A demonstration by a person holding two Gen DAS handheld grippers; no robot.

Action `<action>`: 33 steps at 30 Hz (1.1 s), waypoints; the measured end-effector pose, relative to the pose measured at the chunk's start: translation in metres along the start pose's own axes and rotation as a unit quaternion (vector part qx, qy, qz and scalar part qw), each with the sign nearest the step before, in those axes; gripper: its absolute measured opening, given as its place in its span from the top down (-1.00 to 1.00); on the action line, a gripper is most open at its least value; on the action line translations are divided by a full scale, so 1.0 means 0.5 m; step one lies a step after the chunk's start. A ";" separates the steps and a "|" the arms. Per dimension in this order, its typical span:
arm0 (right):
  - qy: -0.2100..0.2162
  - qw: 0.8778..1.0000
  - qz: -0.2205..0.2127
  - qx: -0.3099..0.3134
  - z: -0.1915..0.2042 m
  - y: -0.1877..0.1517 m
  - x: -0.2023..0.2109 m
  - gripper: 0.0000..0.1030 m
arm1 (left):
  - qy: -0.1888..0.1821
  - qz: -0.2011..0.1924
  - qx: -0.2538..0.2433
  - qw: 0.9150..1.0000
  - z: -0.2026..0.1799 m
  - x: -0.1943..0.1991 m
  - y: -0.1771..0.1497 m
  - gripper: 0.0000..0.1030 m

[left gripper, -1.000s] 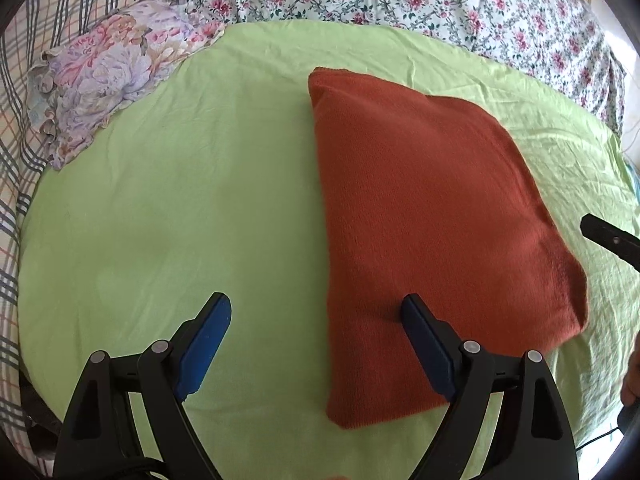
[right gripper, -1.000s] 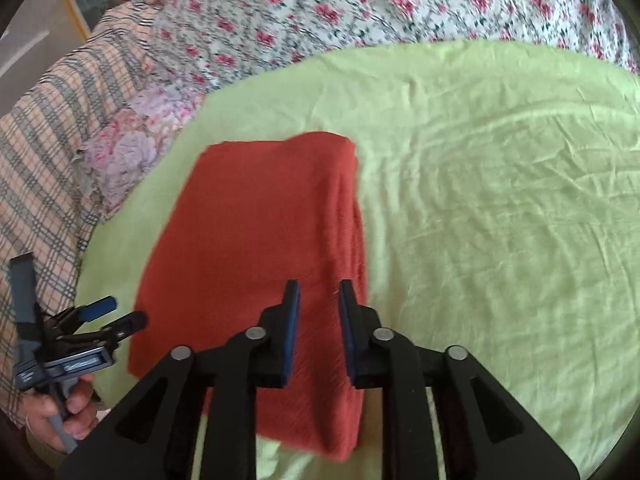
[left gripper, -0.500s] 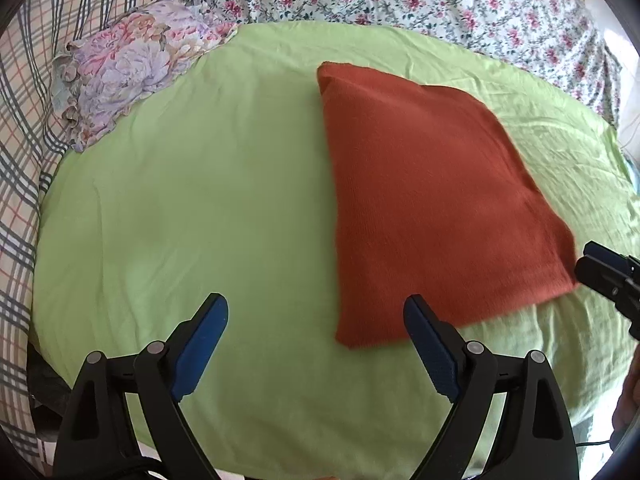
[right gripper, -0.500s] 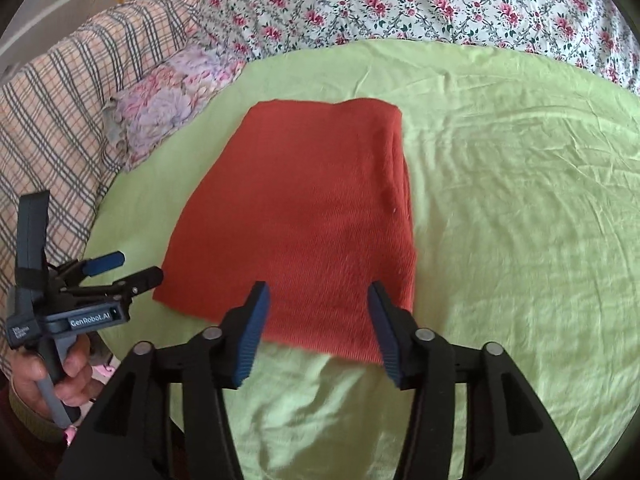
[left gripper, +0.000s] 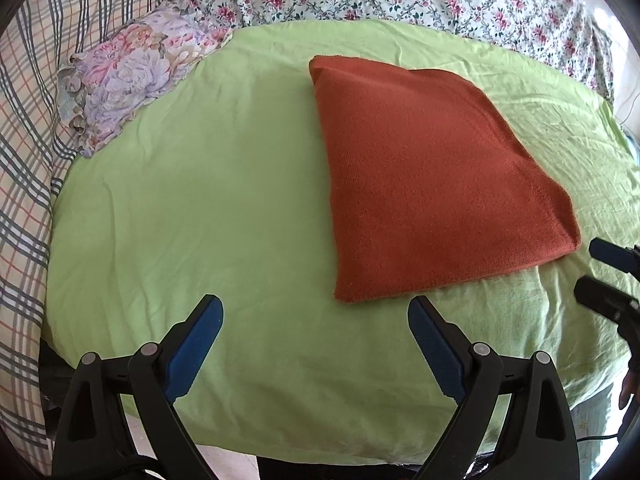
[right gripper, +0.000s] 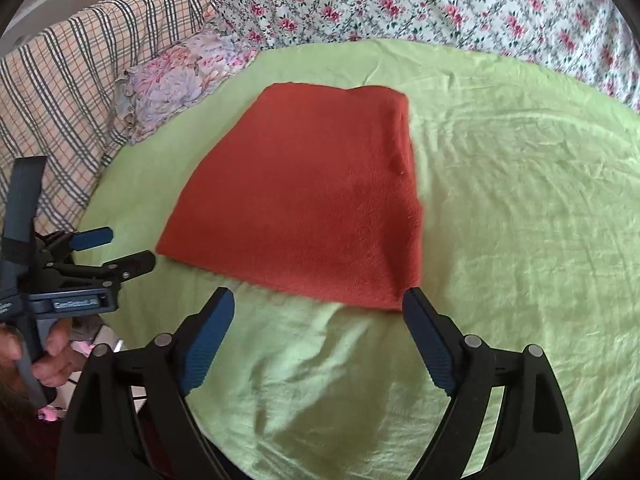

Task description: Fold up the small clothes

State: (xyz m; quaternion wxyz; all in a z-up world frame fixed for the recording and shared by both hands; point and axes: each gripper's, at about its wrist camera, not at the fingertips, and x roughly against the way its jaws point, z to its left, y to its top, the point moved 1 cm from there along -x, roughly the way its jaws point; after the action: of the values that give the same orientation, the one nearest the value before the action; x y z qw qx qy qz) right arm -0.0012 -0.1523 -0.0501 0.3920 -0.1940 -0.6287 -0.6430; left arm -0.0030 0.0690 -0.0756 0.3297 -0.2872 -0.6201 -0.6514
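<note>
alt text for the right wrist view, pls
A folded rust-red cloth lies flat on a green sheet. The right gripper hovers just short of its near edge, jaws wide open and empty; the left gripper, hand-held, sits at far left.

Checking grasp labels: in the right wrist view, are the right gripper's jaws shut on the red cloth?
No, the right gripper is open, the red cloth beyond it.

A bed under a lime-green sheet (left gripper: 224,208) carries a folded rust-red knit garment (left gripper: 432,184), lying flat just ahead of the left gripper (left gripper: 316,312) and slightly to its right. A floral ruffled pillow (left gripper: 124,76) rests far ahead-left, at the sheet's edge.
</note>
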 end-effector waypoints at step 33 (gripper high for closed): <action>-0.022 0.999 0.000 0.042 0.014 0.100 -0.040 -0.74 | 0.007 -0.028 -0.018 0.999 -0.027 -0.012 0.103 -0.89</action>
State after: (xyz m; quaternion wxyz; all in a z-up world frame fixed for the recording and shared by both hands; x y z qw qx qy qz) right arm 0.0467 -0.1354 -0.0311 0.3858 -0.1912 -0.6633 -0.6121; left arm 0.0417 0.0555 -0.0494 0.3102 -0.2712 -0.6142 -0.6730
